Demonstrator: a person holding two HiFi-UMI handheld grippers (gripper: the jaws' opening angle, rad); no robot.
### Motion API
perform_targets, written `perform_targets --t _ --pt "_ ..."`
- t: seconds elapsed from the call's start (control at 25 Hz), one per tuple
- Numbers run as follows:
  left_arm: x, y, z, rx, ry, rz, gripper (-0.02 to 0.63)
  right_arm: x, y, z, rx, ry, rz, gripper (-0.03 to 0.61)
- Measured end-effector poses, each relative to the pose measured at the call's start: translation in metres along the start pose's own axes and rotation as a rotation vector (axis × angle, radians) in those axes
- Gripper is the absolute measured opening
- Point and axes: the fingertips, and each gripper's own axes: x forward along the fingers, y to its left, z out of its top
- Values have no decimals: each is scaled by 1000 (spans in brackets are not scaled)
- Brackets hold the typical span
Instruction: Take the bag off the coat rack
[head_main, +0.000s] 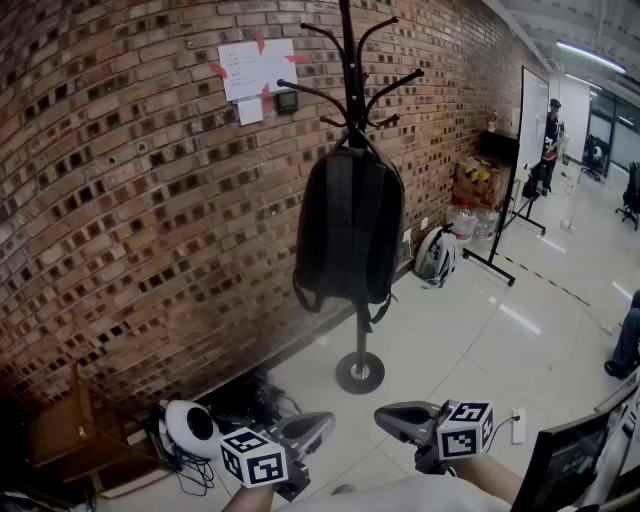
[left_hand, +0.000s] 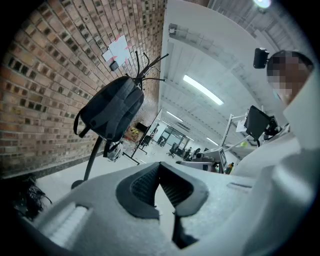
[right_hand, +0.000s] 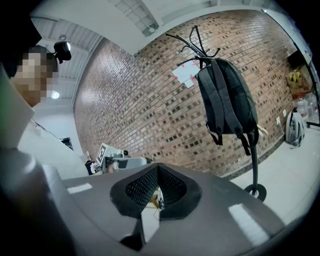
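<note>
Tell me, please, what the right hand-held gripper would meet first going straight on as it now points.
Probably the brick wall, low down, left of the hanging backpack in its view; the right hand-held gripper, shut, aims past it. Depth is unclear, so floor clutter might come first.

Open office or lab hall — brick wall (head_main: 120, 200), glossy floor (head_main: 500, 340), ceiling strip light (left_hand: 202, 90), monitor (left_hand: 257, 122).

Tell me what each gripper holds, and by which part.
Nothing. The left gripper and right gripper are both shut and empty; the backpack hangs on the coat rack, untouched.
</note>
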Motion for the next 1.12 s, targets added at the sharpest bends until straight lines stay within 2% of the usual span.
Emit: perform_targets --t 0.16,0.28,0.36,0.56,0.8,1.0,1.12 --pt "-12 51 47 22 4 0 2 45 -20 36 -9 -50 -39 -2" --pt "-6 74 74 48 -5 -27 2 58 -35 48 -24 -35 -79 -2" --pt "-2 81 84 71 -7 -59 2 60 -44 52 -37 -31 -95 -2" --pt "10 81 104 159 15 -139 2 55 -63 93 -68 -128 -112 -2" --pt "32 108 154 223 -17 -126 2 59 -94 140 -167 -168 -130 -2" --pt "61 130 209 290 -42 -146 15 52 -140 192 -234 -240 -160 0" --pt "79 143 252 347 -68 -145 59 44 -167 230 -265 -280 -166 14"
